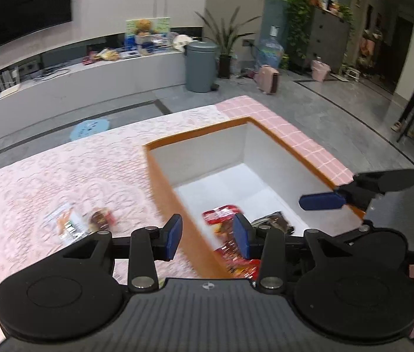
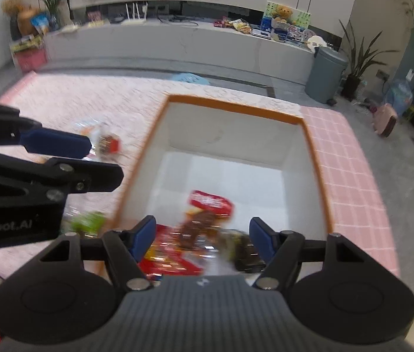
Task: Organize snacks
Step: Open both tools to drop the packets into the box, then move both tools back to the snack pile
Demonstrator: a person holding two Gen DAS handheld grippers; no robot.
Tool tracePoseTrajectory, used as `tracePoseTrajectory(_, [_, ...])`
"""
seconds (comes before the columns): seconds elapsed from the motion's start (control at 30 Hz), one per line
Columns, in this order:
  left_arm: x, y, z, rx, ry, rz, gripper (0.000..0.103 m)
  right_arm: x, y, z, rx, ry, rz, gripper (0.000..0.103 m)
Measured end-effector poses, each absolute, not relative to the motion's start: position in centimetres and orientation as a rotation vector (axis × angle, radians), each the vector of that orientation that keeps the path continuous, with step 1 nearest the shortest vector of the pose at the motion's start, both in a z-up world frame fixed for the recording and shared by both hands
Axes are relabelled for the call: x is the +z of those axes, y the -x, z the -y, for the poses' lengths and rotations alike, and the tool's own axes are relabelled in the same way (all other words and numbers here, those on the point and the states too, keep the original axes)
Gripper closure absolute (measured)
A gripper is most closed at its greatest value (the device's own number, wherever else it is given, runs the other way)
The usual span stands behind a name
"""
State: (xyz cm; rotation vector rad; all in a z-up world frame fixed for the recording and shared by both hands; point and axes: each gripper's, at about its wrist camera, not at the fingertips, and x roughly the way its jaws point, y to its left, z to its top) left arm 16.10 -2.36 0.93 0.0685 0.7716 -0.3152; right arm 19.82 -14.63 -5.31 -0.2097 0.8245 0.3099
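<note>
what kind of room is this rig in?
Most likely a home living room: a big dark TV screen above a long low media console, potted plants and a lidded bin on the floor. The orange-rimmed snack box sits on a pink-clothed table.

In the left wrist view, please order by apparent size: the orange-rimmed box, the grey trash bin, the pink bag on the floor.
1. orange-rimmed box, by far the largest
2. grey trash bin
3. pink bag
The box lies nearest the camera, so true sizes stay unsure.

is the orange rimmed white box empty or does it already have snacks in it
Partly filled. The orange-rimmed white box holds red snack packets and a dark packet at its near end; its far floor is bare.
</note>
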Motion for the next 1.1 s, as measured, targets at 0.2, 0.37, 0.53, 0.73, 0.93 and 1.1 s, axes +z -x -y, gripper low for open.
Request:
tracePoseTrajectory(0.2, [0.8,-14.5,-0.7,-0.231,-0.067,-0.812,0.055,-5.1,-17.3,11.6,0.365,0.161,-0.793,0.034])
tracePoseTrajectory(0.37, [-0.1,-13.6,-4.0,-0.174,-0.033,-0.891,0.055,-6.0,-15.3,8.5,0.449,0.111,-0.804,0.034])
tracePoseTrajectory(0.53, [-1.7,-12.8,-7.2,-0.132,0.022,-0.959,0.055,-7.6,-14.0,5.5,0.486,0.122,-0.822,0.035])
tracePoseTrajectory(0.73, [-4.2,-11.4,-10.5,-0.107,0.104,-1.005,0.055,-10.1,-12.6,3.2,0.512,0.155,-0.822,0.047])
tracePoseTrajectory(0.93, [-6.0,-11.2,-12.3,-0.11,0.157,-1.013,0.055,-12.1,-12.8,2.2,0.529,0.152,-0.84,0.053])
tracePoseTrajectory(1.1, [-7.0,-12.0,-12.7,-0.127,0.178,-1.006,0.055,-13.0,-13.8,1.4,0.558,0.133,-0.853,0.063])
